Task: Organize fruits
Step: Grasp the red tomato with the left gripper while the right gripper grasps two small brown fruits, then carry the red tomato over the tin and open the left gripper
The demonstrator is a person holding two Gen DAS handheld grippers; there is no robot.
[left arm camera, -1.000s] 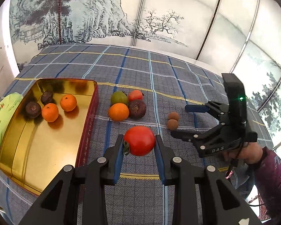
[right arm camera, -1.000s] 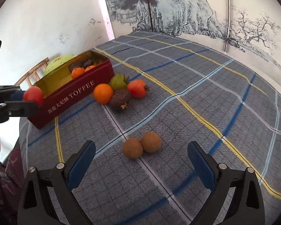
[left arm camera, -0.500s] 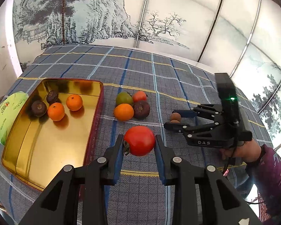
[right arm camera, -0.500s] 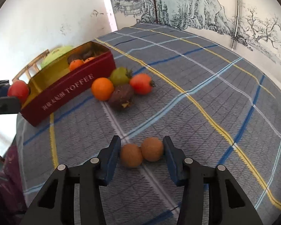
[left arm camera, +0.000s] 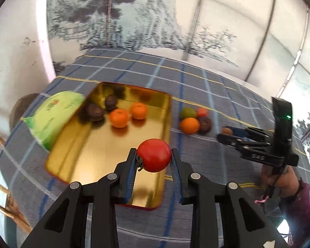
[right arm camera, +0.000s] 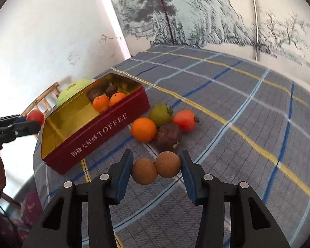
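the red tomato has moved from above the cloth to above the toffee tin, gripped by the left gripper jaws. the right gripper jaws have closed onto two brown fruits, right of the tin.

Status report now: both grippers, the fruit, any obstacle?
Left gripper shut on tomato above tin. Right gripper shut on two brown fruits. Nothing blocking.

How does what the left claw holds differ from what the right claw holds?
The left claw grips one red tomato, glossy and large; the right claw pinches two brown fruits, matte and smaller. The tomato hangs over the gold tin; the brown fruits sit over the cloth. Both loads are round.
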